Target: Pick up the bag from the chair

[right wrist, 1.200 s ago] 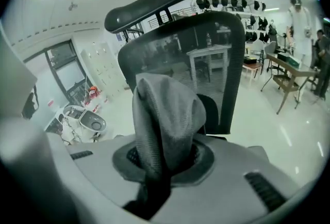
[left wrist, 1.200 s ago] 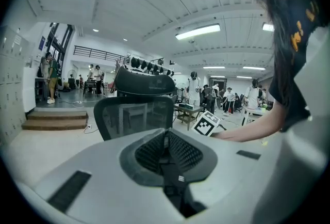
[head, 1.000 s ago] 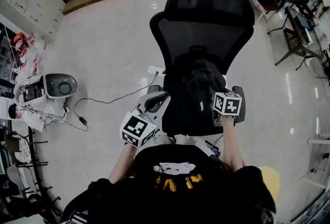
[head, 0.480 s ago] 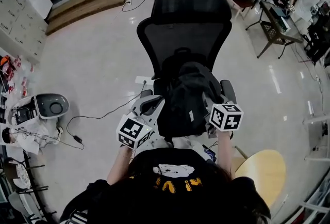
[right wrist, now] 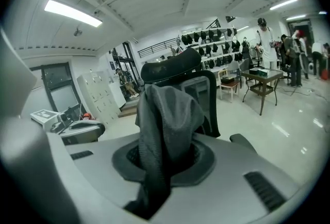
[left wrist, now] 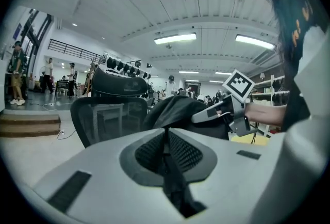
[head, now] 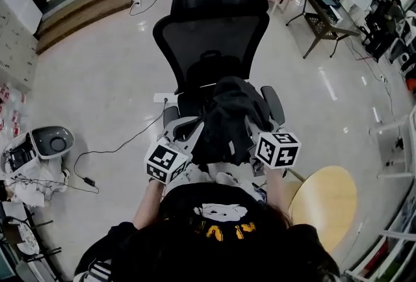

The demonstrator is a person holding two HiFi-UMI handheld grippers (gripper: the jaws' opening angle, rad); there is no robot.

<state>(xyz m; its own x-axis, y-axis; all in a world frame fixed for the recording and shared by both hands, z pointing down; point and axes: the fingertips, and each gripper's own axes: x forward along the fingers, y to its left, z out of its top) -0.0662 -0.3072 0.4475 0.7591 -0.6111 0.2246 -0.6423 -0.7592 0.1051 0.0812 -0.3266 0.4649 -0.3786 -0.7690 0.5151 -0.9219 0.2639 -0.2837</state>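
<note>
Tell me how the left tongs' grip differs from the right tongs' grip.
The left tongs pinch only a thin black strap; the right tongs clamp a thick bunched fold of the black fabric bag. The left jaws nearly meet; the right jaws are parted by cloth. Both hold that bag.

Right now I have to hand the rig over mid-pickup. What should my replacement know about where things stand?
Right gripper: shut on a fold of the black bag.
Left gripper: shut on what looks like a thin dark strap of the bag.
Bag: bunched between both grippers, over the front of the office chair seat, close to the person.
Done: both grips taken.
Left: lift the bag fully clear of the chair. Whether its underside is off the seat can't be seen.
</note>
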